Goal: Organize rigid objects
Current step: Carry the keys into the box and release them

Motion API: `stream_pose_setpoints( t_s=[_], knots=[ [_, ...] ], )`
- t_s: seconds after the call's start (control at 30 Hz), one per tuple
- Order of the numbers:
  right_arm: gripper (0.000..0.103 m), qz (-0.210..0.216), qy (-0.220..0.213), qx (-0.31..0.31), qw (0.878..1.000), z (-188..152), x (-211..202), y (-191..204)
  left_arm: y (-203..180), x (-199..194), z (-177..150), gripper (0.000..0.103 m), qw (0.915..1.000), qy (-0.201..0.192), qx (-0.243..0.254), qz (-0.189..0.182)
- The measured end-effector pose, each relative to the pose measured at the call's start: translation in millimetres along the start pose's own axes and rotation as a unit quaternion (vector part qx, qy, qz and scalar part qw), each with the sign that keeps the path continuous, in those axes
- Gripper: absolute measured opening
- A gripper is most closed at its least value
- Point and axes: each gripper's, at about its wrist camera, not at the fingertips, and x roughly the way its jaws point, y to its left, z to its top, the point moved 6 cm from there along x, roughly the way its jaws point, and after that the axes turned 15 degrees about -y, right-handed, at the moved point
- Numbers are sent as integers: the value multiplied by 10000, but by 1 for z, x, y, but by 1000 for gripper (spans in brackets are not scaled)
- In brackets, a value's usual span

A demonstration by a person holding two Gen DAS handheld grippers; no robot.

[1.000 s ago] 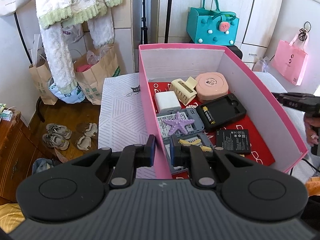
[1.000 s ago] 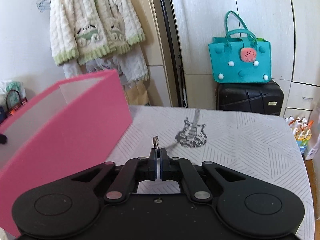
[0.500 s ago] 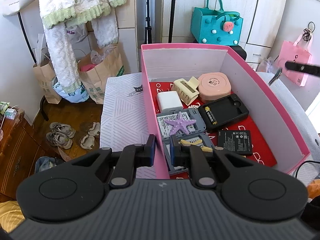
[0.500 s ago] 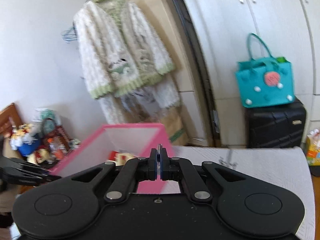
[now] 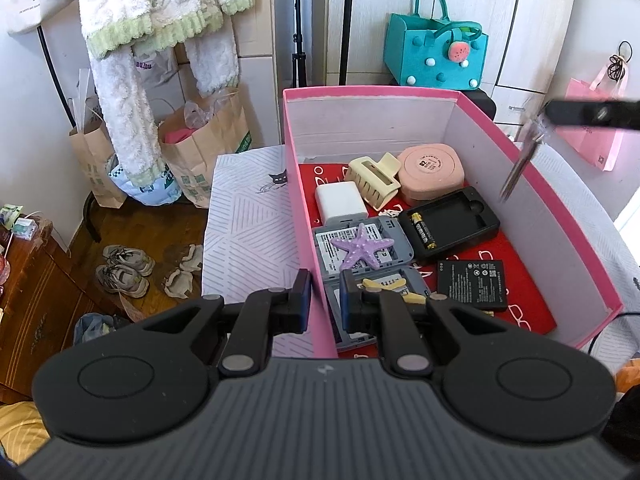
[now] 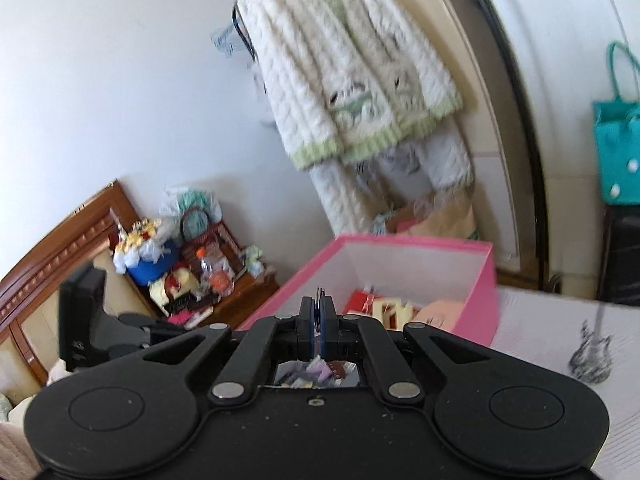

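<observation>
A pink box (image 5: 304, 208) stands on the patterned table; it also shows in the right wrist view (image 6: 482, 292). Inside lie a purple starfish (image 5: 362, 246), a cream hair claw (image 5: 374, 178), a pink round case (image 5: 432, 170), a white charger (image 5: 340, 200), a black battery holder (image 5: 456, 216) and a flat black battery (image 5: 472, 284). My left gripper (image 5: 324, 306) is shut on the box's near left wall, one finger on each side. My right gripper (image 6: 318, 320) is shut on a metal key with a ring (image 5: 520, 164), which hangs over the box's right wall.
Paper bags (image 5: 200, 144) and shoes (image 5: 124, 268) are on the floor at the left. A teal bag (image 5: 436, 52) sits on a black suitcase behind the box. A wooden cabinet with clutter (image 6: 188, 276) is at the left of the right wrist view.
My right gripper has lifted the key off the table and carried it left, up over the box's right side. My left gripper stays on the box wall.
</observation>
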Motion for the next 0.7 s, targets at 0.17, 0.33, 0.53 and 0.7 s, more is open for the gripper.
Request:
stream_pose_setpoints(
  t_s=[0.17,0.33,0.53,0.7],
  knots=[
    [4,-548,318,-791,9949,-21,21,1,0,0,0,13,10000,1,12,7],
    [10,-811,195,-721,9939,-17,14,-11,3,0,0,13,10000,3,-90,1],
    [11,-797,-128,-489,9955,-8,-14,-9,3,1,1,13,9998,49,-172,28],
    [19,-939,-243,-322,9948,-11,-36,-8,1,-5,5,13,9998,6,-118,171]
  ],
)
